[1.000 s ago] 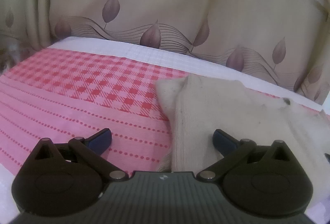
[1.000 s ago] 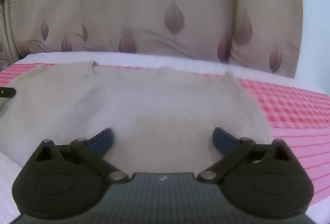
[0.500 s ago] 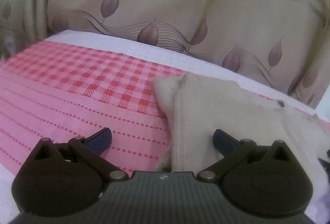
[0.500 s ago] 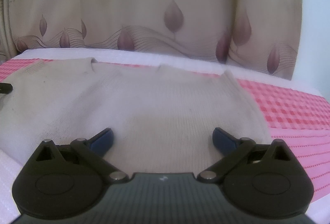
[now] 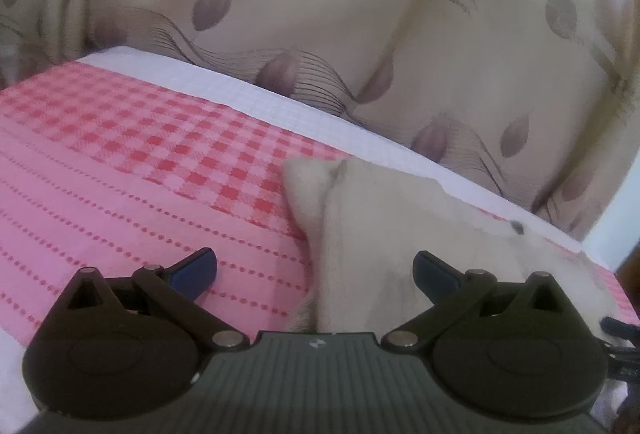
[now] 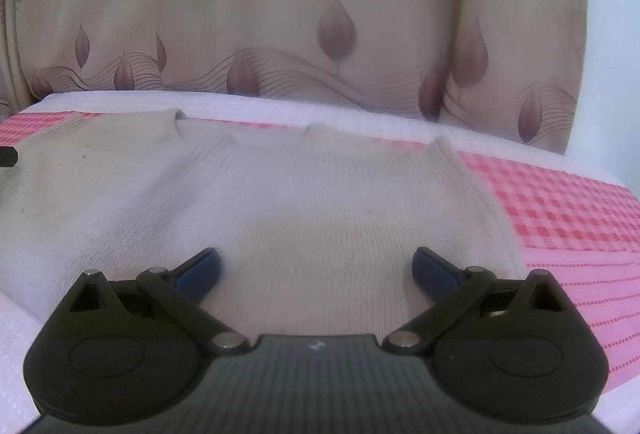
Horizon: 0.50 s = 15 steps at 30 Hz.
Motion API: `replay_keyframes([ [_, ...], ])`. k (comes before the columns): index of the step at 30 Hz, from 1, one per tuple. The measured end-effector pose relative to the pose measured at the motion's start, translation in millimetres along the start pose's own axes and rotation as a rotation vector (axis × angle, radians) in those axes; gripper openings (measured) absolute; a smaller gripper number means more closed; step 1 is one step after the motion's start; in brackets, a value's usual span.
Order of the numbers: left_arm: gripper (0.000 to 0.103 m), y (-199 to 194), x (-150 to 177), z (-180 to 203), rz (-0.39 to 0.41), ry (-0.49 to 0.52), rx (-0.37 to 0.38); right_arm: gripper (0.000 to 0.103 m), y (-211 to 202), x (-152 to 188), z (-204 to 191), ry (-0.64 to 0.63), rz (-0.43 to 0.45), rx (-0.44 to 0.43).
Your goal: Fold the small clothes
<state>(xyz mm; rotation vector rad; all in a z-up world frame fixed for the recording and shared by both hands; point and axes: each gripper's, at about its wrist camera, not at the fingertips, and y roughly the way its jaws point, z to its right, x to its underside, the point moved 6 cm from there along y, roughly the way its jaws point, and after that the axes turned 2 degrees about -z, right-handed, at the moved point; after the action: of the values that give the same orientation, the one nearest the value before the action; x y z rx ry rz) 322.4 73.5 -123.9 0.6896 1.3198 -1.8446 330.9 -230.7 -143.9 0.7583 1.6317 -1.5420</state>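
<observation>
A cream knitted sweater (image 6: 280, 202) lies flat on a pink and red checked cloth (image 6: 560, 202). In the left wrist view the sweater (image 5: 400, 226) shows its left side with a folded sleeve edge. My left gripper (image 5: 314, 270) is open and empty, low over the sweater's left edge. My right gripper (image 6: 316, 270) is open and empty, low over the sweater's near hem. A dark tip of the left gripper (image 6: 8, 156) shows at the left edge of the right wrist view.
A beige curtain with leaf prints (image 5: 320, 14) hangs right behind the surface. A white band of cloth (image 6: 280, 110) runs along the far edge. The pink cloth (image 5: 120, 162) stretches to the left of the sweater.
The left gripper has tilted and shifted slightly, so the sweater sits lower and more to the right in its view. The right gripper has barely moved. Both stay open.
</observation>
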Motion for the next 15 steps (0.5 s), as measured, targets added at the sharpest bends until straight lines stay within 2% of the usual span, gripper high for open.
replay_keyframes([
  [5,0.100,10,-4,11,-0.100,0.127,0.077,0.103,0,1,0,-0.003,0.001,0.001],
  [8,0.097,17,-5,15,-0.129,0.198,0.101,0.103,-1,1,1,0.000,0.002,-0.003],
  [12,0.090,26,-12,8,-0.151,0.155,0.164,0.103,0,1,1,-0.001,0.003,-0.004],
  [15,0.078,34,-21,-2,-0.165,0.075,0.213,0.103,0,0,2,-0.001,0.003,-0.006],
])
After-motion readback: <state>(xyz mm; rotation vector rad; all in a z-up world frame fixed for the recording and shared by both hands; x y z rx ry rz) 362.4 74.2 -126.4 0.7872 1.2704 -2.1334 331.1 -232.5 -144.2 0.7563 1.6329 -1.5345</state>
